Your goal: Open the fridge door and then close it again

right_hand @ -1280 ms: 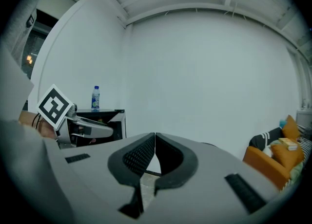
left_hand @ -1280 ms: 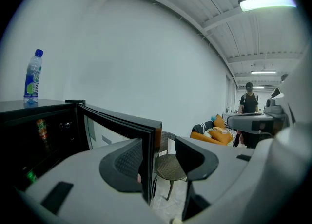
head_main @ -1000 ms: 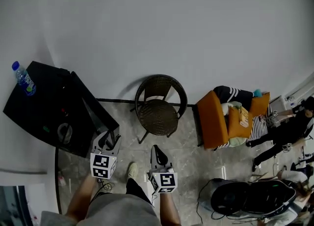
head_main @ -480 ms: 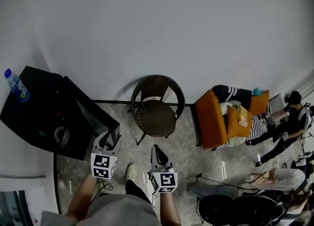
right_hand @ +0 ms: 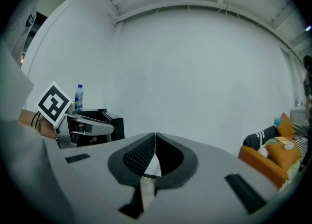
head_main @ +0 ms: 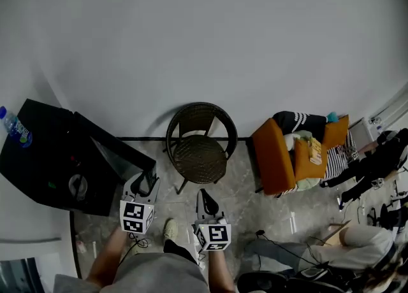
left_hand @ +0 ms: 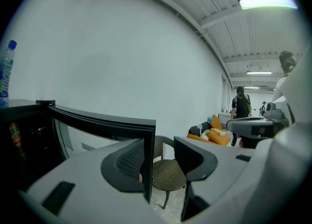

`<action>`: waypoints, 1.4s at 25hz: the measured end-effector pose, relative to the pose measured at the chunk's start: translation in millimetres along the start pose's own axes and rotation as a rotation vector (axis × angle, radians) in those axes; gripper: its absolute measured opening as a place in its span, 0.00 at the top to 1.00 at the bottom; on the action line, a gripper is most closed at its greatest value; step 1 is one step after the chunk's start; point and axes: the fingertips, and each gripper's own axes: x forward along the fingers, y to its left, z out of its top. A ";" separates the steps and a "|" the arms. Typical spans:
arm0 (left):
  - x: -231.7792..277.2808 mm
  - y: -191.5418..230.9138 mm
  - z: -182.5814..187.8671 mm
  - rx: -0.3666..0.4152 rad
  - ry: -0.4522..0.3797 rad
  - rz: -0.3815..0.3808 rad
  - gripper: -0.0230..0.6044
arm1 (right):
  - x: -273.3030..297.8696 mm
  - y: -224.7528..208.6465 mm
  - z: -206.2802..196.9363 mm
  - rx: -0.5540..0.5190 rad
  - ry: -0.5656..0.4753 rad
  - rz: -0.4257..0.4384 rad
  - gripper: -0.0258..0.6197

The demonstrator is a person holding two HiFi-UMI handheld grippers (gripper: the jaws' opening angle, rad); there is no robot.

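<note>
White wall (head_main: 223,43) and pale marbled floor (head_main: 245,206) fill the room. Nearest the person, the right gripper (right_hand: 155,154) has its jaws pressed flat together with nothing between them, and it points toward the bare wall. Just to its left, level with it, is the left gripper (left_hand: 161,162). Its jaws stand apart and have just been closing. The free edge of the fridge door (left_hand: 102,121) runs upright between them. The left jaw sits on the glass side of that edge and the right jaw stands clear of it, with a gap showing. I cannot tell whether the left jaw touches the frame.

From the left gripper, the open, dark-framed glass door swings back and leftward to the black fridge (head_main: 41,164), which stands to that gripper's left against the wall. A water bottle (head_main: 14,127) stands on the fridge's top at its far left corner.

Ahead of both grippers, a little beyond their tips, a dark wicker chair (head_main: 201,148) stands by the wall. Farther off, to the right of the right gripper, is an orange armchair (head_main: 274,158) heaped with cushions and striped cloth. Past it, people are at the room's right edge.
</note>
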 end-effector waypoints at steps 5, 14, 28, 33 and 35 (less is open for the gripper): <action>20.3 -2.2 6.5 0.005 0.002 -0.003 0.65 | 12.4 -16.6 4.5 0.003 -0.003 -0.010 0.92; 47.3 4.2 16.2 0.007 0.004 0.012 0.65 | 32.8 -36.6 9.5 0.000 -0.007 -0.008 0.92; 75.7 10.9 24.4 0.006 0.003 0.035 0.65 | 49.9 -60.8 6.1 -0.012 0.002 -0.008 0.92; 83.9 10.0 26.1 0.001 -0.002 0.043 0.65 | 52.9 -72.5 4.1 -0.008 0.006 -0.013 0.92; 85.9 10.4 27.1 0.001 -0.004 0.045 0.65 | 54.1 -73.6 4.4 -0.003 0.009 -0.013 0.92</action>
